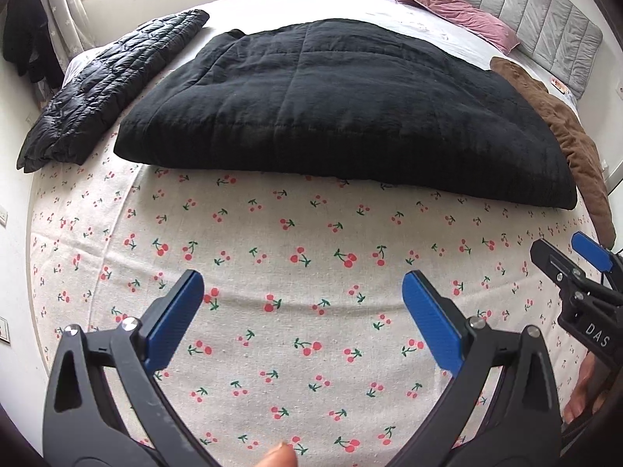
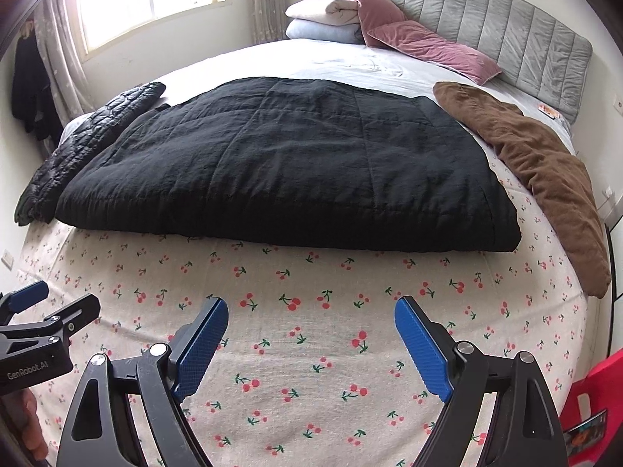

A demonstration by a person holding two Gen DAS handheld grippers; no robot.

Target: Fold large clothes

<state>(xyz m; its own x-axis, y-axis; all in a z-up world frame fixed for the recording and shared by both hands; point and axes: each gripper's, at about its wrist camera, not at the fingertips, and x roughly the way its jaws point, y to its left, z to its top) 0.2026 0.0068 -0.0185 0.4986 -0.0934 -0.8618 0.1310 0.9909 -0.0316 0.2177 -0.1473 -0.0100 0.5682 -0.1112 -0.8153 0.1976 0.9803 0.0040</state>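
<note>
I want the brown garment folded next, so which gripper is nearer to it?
Right. The right gripper hovers open over the cherry-print sheet, on the side where the brown garment lies. The left gripper, also open, is farther from it.

Headcount on the bed: three garments, two grippers

One black quilted coat (image 2: 280, 171), one shiny black puffer jacket (image 2: 93, 140), one brown garment (image 2: 541, 167). Two pink pillows (image 2: 424, 48), two folded blankets (image 2: 323, 19) stacked. Left gripper (image 1: 303, 295) and right gripper (image 2: 311, 321), each with two blue pads, spread wide.
</note>
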